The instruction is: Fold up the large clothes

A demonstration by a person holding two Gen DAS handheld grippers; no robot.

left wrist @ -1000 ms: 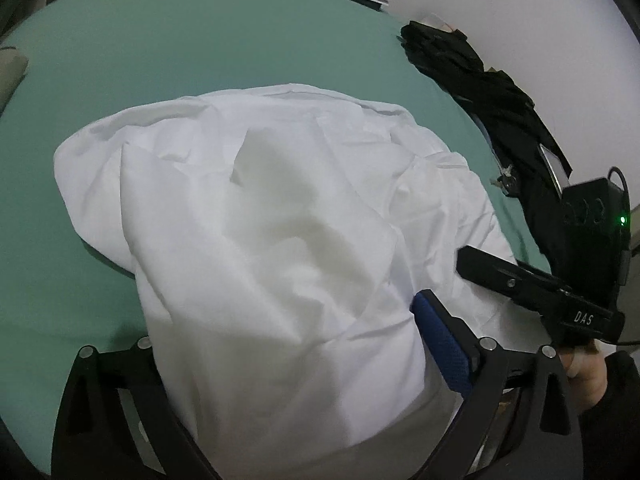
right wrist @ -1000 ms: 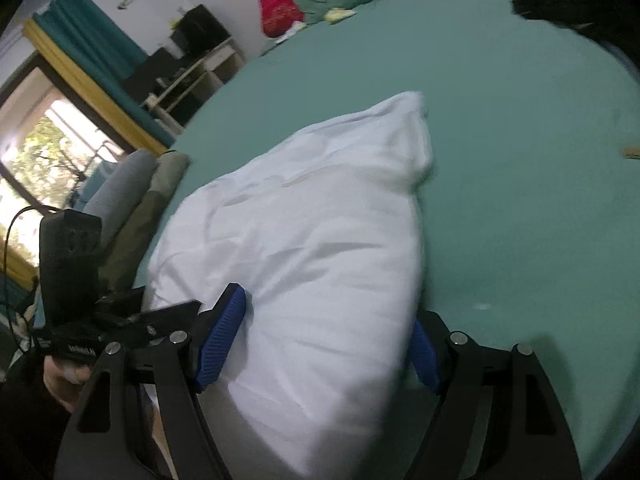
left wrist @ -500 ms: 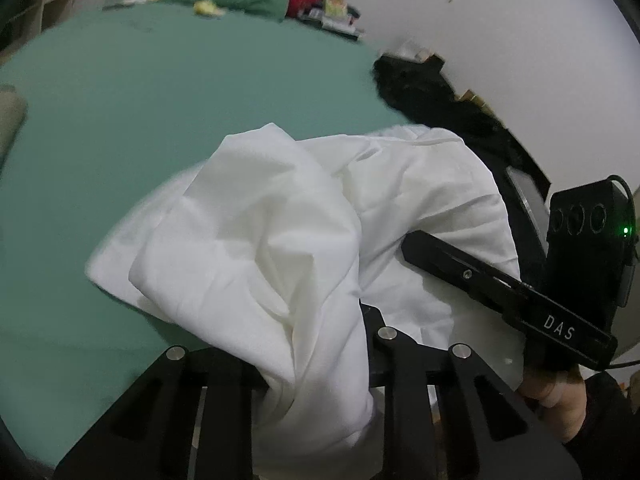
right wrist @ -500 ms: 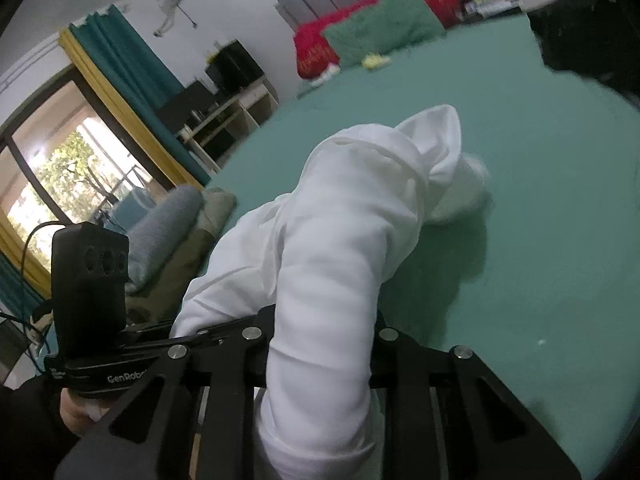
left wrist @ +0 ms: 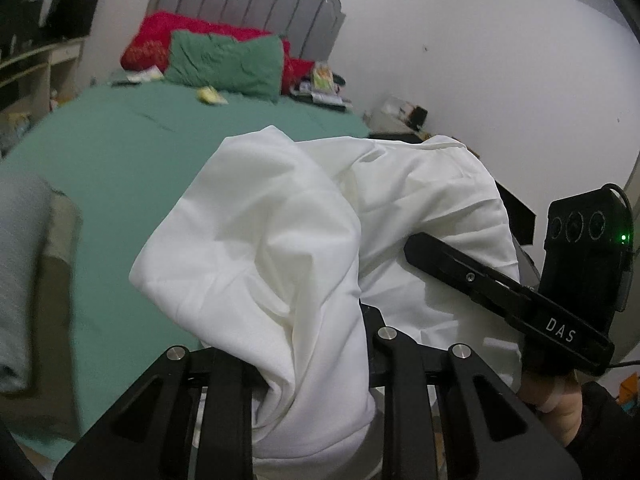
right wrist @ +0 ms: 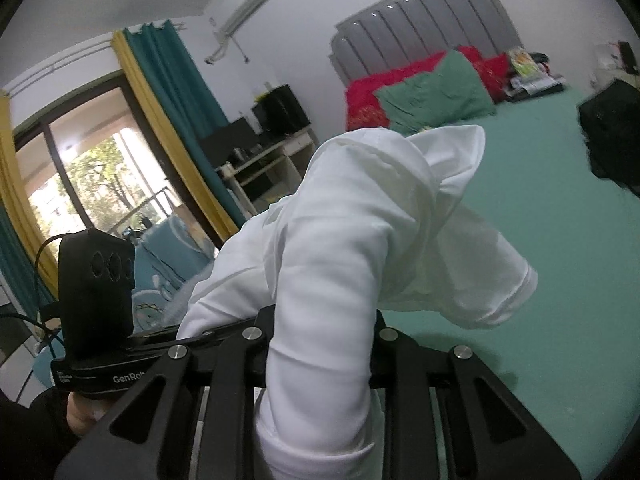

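Left wrist view: one white garment (left wrist: 280, 248) is bunched and lifted above the green bed (left wrist: 120, 152), pinched in the left gripper (left wrist: 312, 360), whose two fingers are clenched on the cloth. Right wrist view: the right gripper (right wrist: 320, 344) likewise clamps a fold of the same garment (right wrist: 360, 232). At the bed's head lie one green pillow (left wrist: 224, 62) and one red blanket (left wrist: 160, 38), against one grey headboard (left wrist: 248, 8).
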